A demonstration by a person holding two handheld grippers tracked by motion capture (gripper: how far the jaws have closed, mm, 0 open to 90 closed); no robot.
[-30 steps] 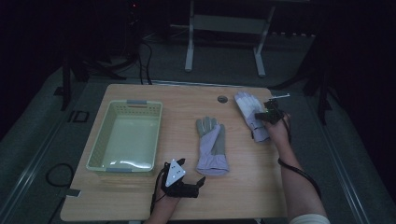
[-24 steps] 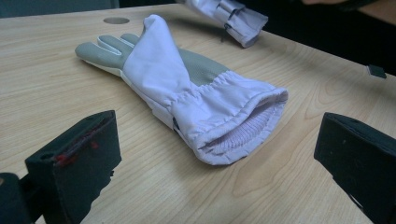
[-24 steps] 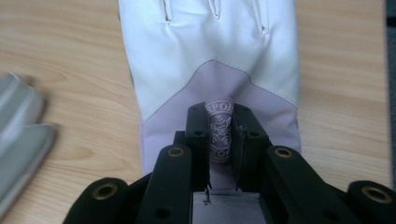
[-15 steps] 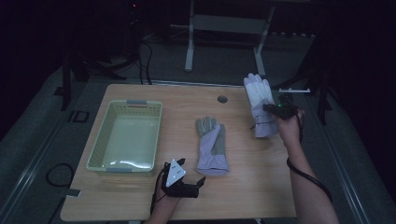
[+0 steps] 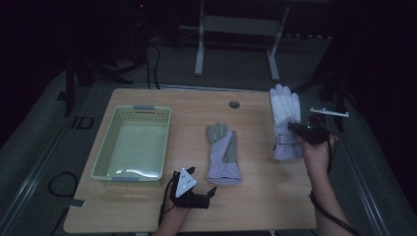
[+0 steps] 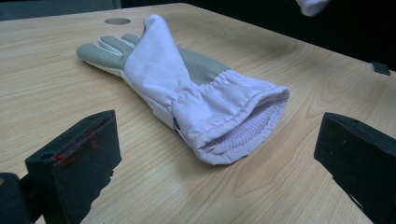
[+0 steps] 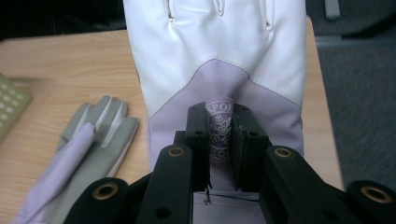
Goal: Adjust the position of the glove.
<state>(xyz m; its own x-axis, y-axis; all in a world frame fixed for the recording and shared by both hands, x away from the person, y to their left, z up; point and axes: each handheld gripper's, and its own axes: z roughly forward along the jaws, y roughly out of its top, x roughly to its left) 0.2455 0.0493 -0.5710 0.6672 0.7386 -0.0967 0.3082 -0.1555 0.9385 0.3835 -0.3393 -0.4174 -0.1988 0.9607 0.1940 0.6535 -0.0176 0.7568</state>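
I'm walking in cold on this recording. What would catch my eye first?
The white glove pinched in the right gripper, lifted over the table's far right corner. Then the grey-palmed glove lying flat mid-table, its cuff facing the open left gripper, and the empty green basket at the left.

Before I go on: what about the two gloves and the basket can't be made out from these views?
- Held glove: right gripper view, fingertips cut off by the top edge; its underside faces away.
- Badge: lettering half hidden between the right gripper jaws.
- Table glove: left gripper view, inside of cuff dark.
- Basket: high view, glare on its floor.
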